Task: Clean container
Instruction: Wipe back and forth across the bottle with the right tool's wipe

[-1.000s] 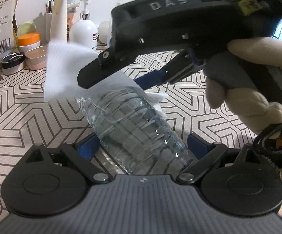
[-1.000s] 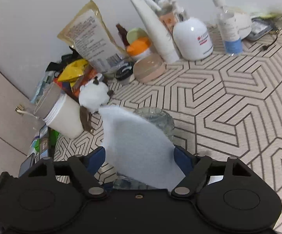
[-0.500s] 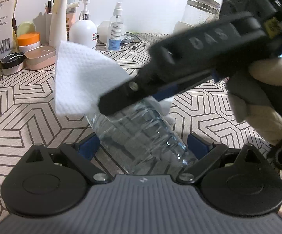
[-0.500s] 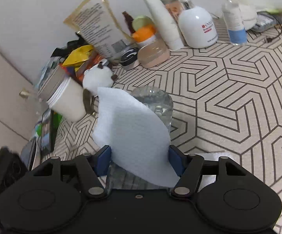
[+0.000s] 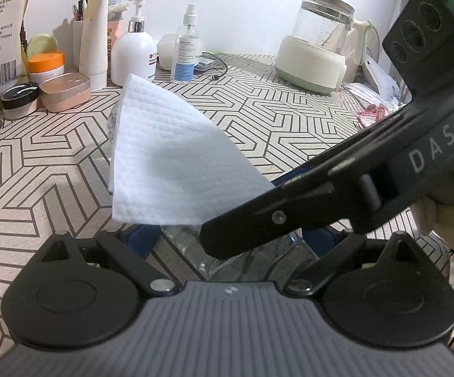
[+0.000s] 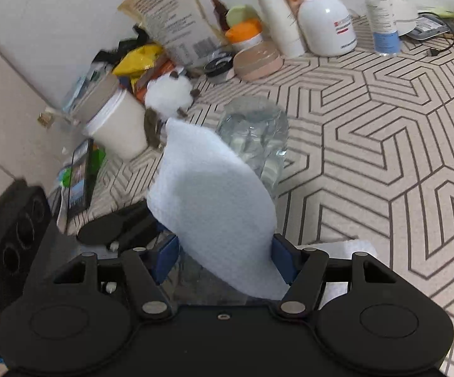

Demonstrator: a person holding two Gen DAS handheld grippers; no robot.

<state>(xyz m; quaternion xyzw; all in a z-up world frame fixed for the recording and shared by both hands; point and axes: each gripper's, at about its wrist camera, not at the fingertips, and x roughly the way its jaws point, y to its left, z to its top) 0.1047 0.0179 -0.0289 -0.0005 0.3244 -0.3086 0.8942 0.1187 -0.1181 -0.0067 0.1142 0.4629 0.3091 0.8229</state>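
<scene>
1. The bottle (image 6: 255, 135) is clear, thin plastic with ribbed walls. It lies on its side, its rounded base pointing away from the right wrist camera.
2. A white paper towel (image 5: 170, 163), dimpled and folded into a curved fan shape, drapes over the bottle and hides most of it in the left wrist view.
3. The left gripper (image 5: 230, 238) has its blue-padded fingers set wide on either side of the bottle's near end; the bottle fills the gap, so it appears clamped on it.
4. The right gripper (image 6: 224, 259) reaches across from the right in the left wrist view, a matte black body marked "DAS". Its own camera shows the towel and the bottle between its blue pads (image 6: 167, 259), the fingers partly closed around both; how firm the grip is cannot be told.
5. The table (image 6: 384, 144) wears a beige cloth with a dark hexagonal line pattern.
6. Along the white wall stand a white pump bottle (image 5: 134, 53), a small spray bottle (image 5: 185, 51), a white tube (image 5: 94, 31), an orange-lidded jar (image 5: 46, 66) and a glass kettle (image 5: 318, 40) on a cream base.
7. A fluffy white toy (image 6: 168, 94) sits at the cluttered left end.
</scene>
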